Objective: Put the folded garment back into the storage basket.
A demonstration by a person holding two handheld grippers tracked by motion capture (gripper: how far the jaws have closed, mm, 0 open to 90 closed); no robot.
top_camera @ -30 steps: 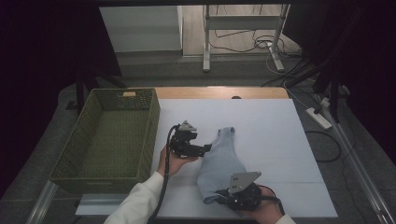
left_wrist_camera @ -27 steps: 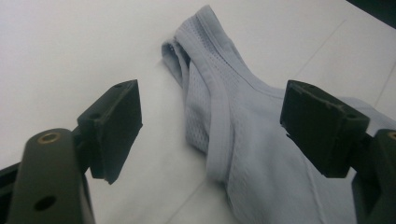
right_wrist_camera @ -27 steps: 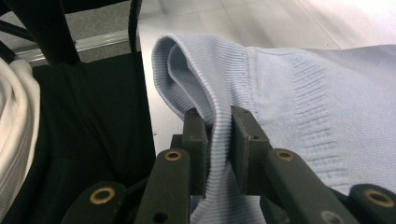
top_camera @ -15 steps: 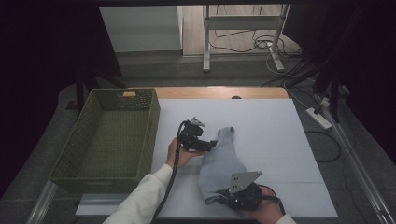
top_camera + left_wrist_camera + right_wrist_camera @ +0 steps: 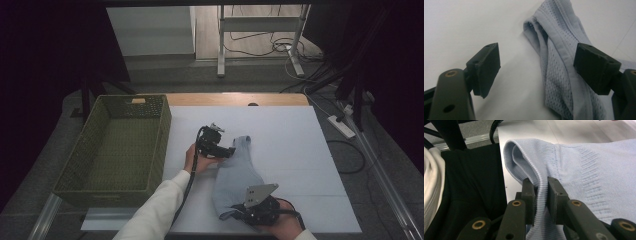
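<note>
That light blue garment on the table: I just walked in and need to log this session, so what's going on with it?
A person is working a light blue knit garment on the white table with two handheld grippers. The right gripper is clamped on its ribbed edge at the near end. The left gripper is at the far end, jaws wide open around the mesh edge, not pinching it yet. A green woven basket sits at the left.

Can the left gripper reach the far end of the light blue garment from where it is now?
Probably yes. The left gripper is open, its jaws already on either side of the light blue garment's far end, with nothing between. The right gripper pinches the near ribbed edge.
</note>
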